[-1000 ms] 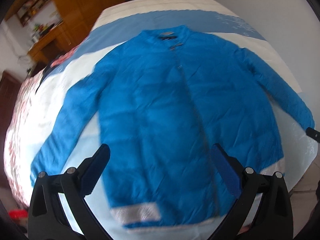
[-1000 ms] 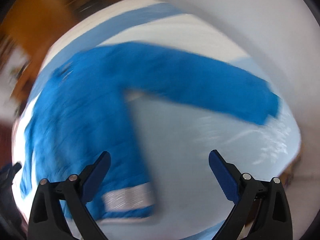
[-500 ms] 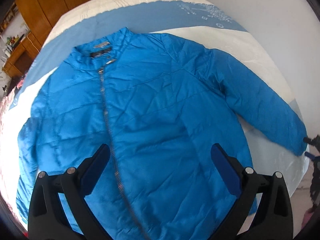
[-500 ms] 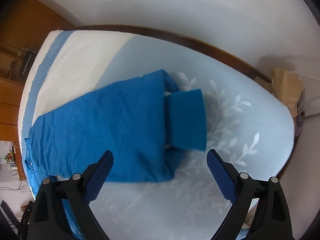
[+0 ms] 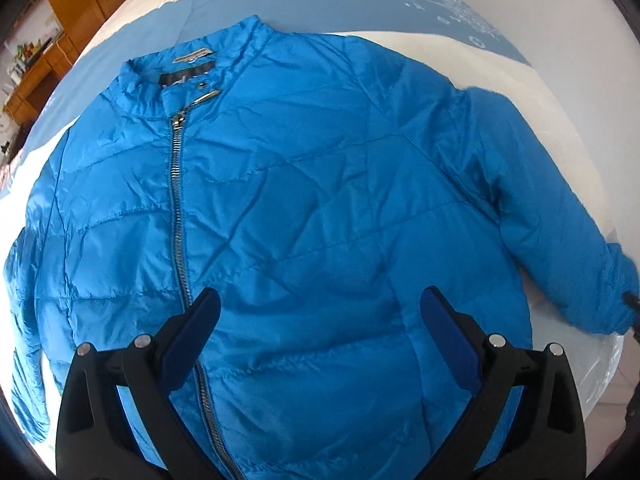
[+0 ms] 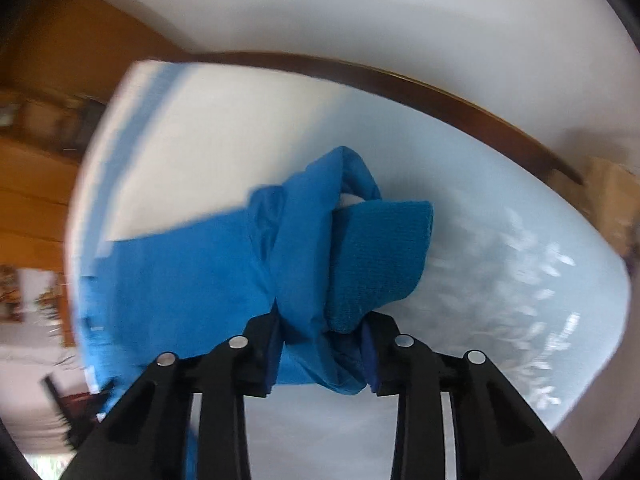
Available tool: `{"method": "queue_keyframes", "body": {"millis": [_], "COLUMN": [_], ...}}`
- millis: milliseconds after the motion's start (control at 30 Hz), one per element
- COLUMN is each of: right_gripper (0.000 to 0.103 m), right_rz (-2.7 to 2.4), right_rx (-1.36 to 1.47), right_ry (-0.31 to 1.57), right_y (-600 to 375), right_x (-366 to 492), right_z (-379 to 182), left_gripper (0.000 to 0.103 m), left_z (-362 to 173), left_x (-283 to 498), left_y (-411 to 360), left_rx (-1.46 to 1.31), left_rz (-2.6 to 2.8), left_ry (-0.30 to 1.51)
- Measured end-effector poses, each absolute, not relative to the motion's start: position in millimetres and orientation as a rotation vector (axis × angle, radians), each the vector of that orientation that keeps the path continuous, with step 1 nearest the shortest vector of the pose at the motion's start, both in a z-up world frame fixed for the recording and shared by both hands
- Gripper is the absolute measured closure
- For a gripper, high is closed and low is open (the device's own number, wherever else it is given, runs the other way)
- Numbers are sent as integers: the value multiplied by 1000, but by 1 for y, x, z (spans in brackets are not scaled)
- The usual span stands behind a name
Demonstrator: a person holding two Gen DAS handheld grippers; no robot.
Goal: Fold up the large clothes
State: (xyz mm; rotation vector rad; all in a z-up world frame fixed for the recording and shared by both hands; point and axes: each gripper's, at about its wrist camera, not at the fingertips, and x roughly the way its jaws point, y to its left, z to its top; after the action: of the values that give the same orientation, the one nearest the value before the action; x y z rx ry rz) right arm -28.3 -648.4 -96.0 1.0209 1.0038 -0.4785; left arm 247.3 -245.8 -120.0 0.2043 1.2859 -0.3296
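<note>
Nearest in the right wrist view, the right gripper (image 6: 322,354) has its fingers (image 6: 270,354) closed narrow on the end of the jacket's sleeve (image 6: 304,280), pinching the bunched shell fabric together with the knitted cuff (image 6: 380,256), which folds over just beyond the tips. The left gripper (image 5: 320,330) hangs above the lower front of the blue jacket (image 5: 320,200) with its fingers (image 5: 192,332) spread wide and holding nothing. The jacket lies face up and spread flat on the bed (image 5: 540,92), zipped along the zipper (image 5: 178,208), collar (image 5: 192,68) at the far end, and the sleeve held by the right gripper stretched out toward the bed's edge. It looks like a light, puffy quilted garment: soft, with no stiffness, so it should drape and spring back a little once folded. The shiny shell probably slips between smooth pads, so the ribbed cuff, the hem and the collar seam seem the surer places to grip. Beyond the bed stand a wooden cabinet (image 5: 100,4) and a pale wall (image 6: 360,12).
</note>
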Motion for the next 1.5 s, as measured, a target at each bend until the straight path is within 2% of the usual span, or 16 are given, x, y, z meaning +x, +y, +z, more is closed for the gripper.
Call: {"method": "queue_keyframes", "body": {"millis": [167, 333, 567, 833, 900, 967, 1000, 1167, 1500], "right_gripper": [71, 71, 71, 72, 69, 60, 60, 57, 56], "right_rz": [-221, -45, 107, 221, 253, 299, 333, 434, 45], "right_rx": [908, 748, 571, 480, 448, 431, 438, 447, 406], "right_ry": [867, 900, 1010, 1123, 1155, 1171, 1170, 1129, 1124], "right_y": [-601, -543, -455, -384, -363, -349, -343, -336, -427], "right_x": [26, 106, 181, 228, 239, 242, 240, 227, 189], "right_z": [-29, 2, -3, -34, -40, -45, -49, -36, -28], "left_gripper": [4, 4, 4, 4, 4, 4, 4, 4, 4], "left_z": [-102, -84, -80, -85, -86, -87, -87, -86, -108], "left_x": [251, 257, 272, 279, 280, 280, 281, 282, 283], "left_y": [-227, -200, -146, -103, -98, -93, -92, -89, -144], "left_rx": [204, 192, 157, 89, 68, 36, 20, -22, -41], "left_rz": [-332, -316, -248, -203, -204, -216, -222, -237, -376], "left_ry": [1235, 1197, 1191, 1208, 1215, 1228, 1235, 1242, 1336]}}
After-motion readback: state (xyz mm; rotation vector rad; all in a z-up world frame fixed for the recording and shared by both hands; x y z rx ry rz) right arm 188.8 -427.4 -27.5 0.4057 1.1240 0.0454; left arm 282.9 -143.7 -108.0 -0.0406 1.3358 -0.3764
